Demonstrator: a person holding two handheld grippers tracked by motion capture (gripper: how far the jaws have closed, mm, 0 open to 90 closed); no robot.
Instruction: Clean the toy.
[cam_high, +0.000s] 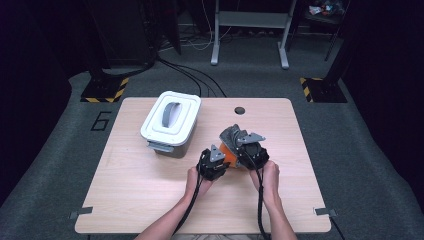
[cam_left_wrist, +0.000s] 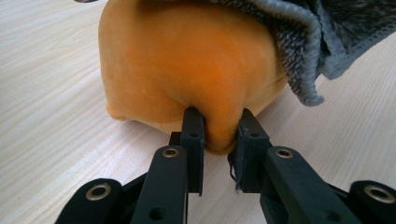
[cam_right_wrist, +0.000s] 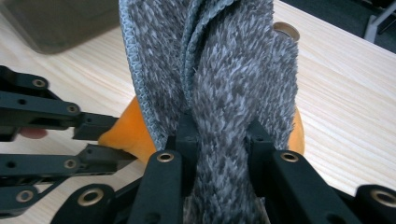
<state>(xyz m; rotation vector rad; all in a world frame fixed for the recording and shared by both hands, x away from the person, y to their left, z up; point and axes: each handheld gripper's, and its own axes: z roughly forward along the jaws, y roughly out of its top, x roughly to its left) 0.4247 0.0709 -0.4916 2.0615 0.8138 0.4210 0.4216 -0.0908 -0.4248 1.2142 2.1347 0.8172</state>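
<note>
High view: on the table (cam_high: 150, 200), near a lidded bin (cam_high: 170, 124), the right gripper (cam_right_wrist: 219, 133) clenches a grey cloth (cam_right_wrist: 233, 93) draped over an orange cushion (cam_left_wrist: 187, 70), which the left gripper (cam_left_wrist: 218, 128) pinches. Next, likely peeling the cloth away.

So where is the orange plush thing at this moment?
In the high view the orange plush lies on the table, right of centre, between the two grippers, under a grey towel; the white lidded bin stands to its left, farther back.
</note>
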